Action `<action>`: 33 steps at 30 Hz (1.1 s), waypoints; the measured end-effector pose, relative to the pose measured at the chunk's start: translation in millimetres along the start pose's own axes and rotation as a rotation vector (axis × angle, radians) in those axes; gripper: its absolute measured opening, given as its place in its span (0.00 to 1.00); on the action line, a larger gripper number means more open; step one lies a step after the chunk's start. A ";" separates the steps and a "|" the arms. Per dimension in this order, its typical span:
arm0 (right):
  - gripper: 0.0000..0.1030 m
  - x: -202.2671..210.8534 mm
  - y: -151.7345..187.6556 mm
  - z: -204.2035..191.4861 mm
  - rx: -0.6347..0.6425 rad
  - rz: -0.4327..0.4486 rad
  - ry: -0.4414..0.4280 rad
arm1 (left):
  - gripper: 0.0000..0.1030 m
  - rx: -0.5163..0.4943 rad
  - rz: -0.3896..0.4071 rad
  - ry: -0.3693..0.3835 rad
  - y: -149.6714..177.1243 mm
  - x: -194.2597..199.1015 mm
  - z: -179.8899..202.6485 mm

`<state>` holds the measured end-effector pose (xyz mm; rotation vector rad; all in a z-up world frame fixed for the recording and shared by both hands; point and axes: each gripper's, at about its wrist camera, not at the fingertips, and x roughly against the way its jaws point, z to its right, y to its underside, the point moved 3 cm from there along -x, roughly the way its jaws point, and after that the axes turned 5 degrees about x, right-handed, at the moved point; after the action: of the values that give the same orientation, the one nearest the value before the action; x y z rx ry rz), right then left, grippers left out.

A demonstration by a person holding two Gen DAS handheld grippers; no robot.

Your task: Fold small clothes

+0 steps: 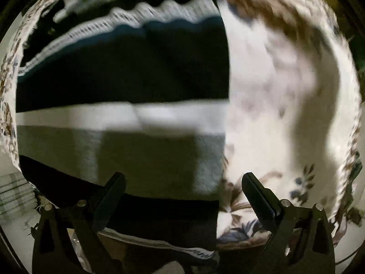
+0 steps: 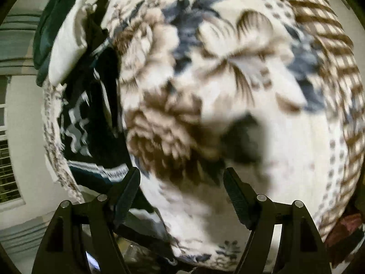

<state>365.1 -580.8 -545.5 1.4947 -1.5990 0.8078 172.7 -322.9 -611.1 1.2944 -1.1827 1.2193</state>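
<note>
A dark navy garment with white and grey bands and a white patterned trim lies flat on a floral cream cloth. My left gripper is open and empty, low over the garment's near right corner. In the right wrist view the same dark garment with white zigzag pattern lies at the left. My right gripper is open and empty over the floral cloth, to the right of the garment. The views are motion-blurred.
A white bundle on green fabric lies at the far left edge of the surface. A white wall and window blinds are beyond it. A dark red item sits at the lower right.
</note>
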 end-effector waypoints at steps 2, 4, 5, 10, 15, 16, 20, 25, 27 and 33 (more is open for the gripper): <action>0.75 -2.8 -23.5 -2.1 0.001 0.014 -0.055 | 0.99 -0.007 -0.002 -0.021 5.8 -12.3 7.3; 0.75 -9.0 -49.3 -5.5 -0.005 0.029 -0.123 | 0.96 -0.027 0.010 -0.031 7.9 -18.0 13.8; 0.75 -13.5 -62.6 -7.7 -0.010 0.033 -0.156 | 0.92 -0.035 0.020 -0.038 8.4 -18.8 15.9; 0.75 -45.5 -118.2 -25.3 -0.030 0.006 -0.270 | 0.62 -0.050 0.050 -0.051 13.3 -28.8 20.3; 0.74 -83.1 -150.8 -49.0 -0.035 -0.073 -0.368 | 0.07 -0.036 0.140 -0.073 20.8 -18.8 17.6; 0.74 -92.1 -155.0 -55.5 -0.028 -0.095 -0.382 | 0.06 -0.015 0.147 -0.052 21.6 -15.5 14.2; 0.74 -121.1 -160.5 -77.0 -0.006 -0.164 -0.379 | 0.06 0.034 0.193 -0.031 26.6 6.4 3.2; 0.35 -136.1 -157.2 -101.0 0.030 -0.193 -0.319 | 0.06 0.093 0.244 -0.012 33.0 43.9 -14.0; 0.15 -136.6 -154.9 -109.5 0.051 -0.185 -0.263 | 0.06 0.126 0.263 -0.009 34.5 57.9 -22.3; 0.12 -111.8 -145.8 -151.1 0.070 -0.150 -0.149 | 0.05 0.242 0.319 0.036 44.4 105.6 -67.3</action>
<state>527.7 -410.3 -578.2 1.7374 -1.5575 0.6876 127.2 -262.1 -502.0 1.2836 -1.2784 1.6526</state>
